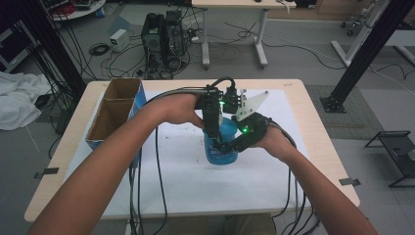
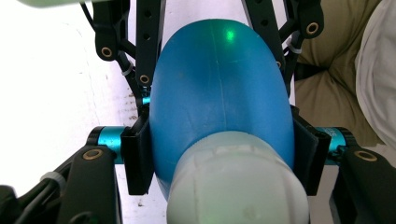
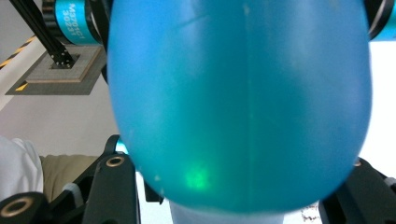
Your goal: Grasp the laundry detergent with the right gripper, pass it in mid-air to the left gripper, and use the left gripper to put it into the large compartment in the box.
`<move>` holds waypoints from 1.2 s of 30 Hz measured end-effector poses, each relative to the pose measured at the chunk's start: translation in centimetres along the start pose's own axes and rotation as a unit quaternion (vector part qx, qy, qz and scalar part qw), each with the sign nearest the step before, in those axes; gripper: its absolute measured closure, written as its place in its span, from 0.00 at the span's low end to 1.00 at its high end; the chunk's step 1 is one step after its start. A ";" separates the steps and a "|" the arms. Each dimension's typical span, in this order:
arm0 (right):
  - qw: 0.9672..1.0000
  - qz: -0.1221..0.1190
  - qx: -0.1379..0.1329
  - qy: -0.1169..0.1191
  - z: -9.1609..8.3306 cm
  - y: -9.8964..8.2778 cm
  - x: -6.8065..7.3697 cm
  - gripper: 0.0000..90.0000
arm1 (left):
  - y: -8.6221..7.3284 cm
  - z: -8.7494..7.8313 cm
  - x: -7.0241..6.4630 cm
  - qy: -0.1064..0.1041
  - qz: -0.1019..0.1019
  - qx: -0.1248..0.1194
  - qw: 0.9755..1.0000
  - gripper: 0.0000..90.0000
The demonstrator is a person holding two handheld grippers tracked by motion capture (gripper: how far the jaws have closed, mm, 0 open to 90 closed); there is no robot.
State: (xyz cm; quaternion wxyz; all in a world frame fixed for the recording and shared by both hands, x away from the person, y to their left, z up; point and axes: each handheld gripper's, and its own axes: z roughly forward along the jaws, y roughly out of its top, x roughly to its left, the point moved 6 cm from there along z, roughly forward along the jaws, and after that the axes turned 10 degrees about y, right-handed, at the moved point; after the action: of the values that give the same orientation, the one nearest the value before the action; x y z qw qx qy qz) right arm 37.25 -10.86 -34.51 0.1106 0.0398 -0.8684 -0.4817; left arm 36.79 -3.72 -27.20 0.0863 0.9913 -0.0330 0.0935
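A blue plastic bottle (image 1: 223, 148) with a white cap (image 2: 238, 184) stands upright on the white sheet near the table's middle. My left gripper (image 1: 215, 134) reaches down over its top. In the left gripper view both black pads (image 2: 137, 161) press on the bottle's blue shoulder (image 2: 219, 93) just below the cap. My right gripper (image 1: 234, 143) comes in from the right and is shut on the bottle's body. In the right gripper view the blue body (image 3: 238, 102) bulges between the jaws, whose tips are hidden behind it.
An open cardboard box (image 1: 115, 110) with blue sides stands at the table's left edge. A white sheet (image 1: 195, 186) covers most of the wooden table (image 1: 63, 161). Cables (image 1: 134, 196) trail off the front edge. Small dark specks lie on the sheet left of the bottle.
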 end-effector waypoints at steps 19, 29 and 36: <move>1.000 -0.011 0.002 -0.003 0.0 0.1 0.1 0.48 | 0.0 -0.2 -0.2 0.005 0.007 -0.004 1.000 0.42; 1.000 -0.014 0.021 -0.011 -1.8 -0.7 0.4 0.23 | -0.6 -0.6 -0.4 0.009 0.016 0.007 1.000 0.42; 0.998 0.030 0.044 -0.043 -4.9 -2.1 1.4 0.13 | -2.3 -2.2 0.3 0.026 -0.018 0.005 0.999 0.42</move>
State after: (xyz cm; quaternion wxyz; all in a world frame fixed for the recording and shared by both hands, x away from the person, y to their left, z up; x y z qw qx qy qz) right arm 36.98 -16.29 -33.54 0.0862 -0.0024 -0.8935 -0.4408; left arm 36.86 -1.09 -25.37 0.0842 0.9894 -0.0126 0.1176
